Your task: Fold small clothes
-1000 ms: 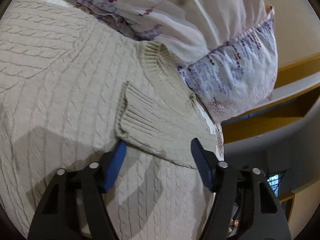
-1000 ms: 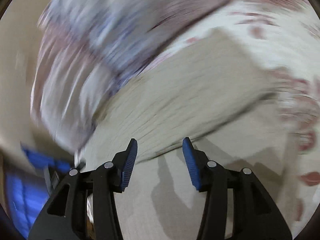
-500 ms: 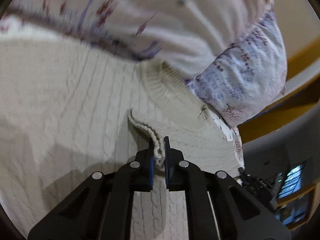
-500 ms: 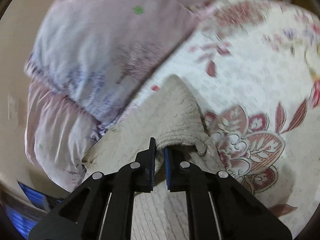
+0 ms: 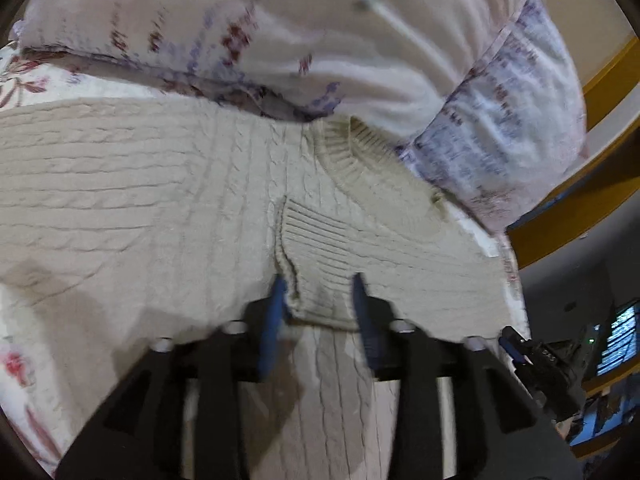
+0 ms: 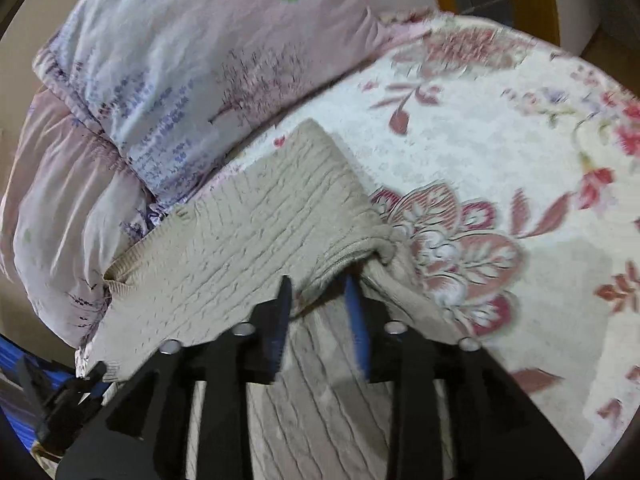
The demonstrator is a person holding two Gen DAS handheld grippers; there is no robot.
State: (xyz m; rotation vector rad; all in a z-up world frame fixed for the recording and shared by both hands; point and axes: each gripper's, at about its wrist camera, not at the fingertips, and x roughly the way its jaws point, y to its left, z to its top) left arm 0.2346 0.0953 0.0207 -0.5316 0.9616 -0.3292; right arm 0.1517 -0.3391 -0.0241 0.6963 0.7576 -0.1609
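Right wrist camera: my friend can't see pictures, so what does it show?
Open tongs sit around the ribbed cuff of a beige cable-knit sweater that lies partly folded on a flowery bedspread. A pale purple pillow lies behind the sweater.

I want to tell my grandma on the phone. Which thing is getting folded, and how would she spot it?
Find the bed with the flowery bedspread and the lilac pillows along one edge. Right in front of those pillows lies the sweater. It is the only plain beige, chunky cable-knit thing there, with no flowers on it and one ribbed sleeve cuff folded over its front.
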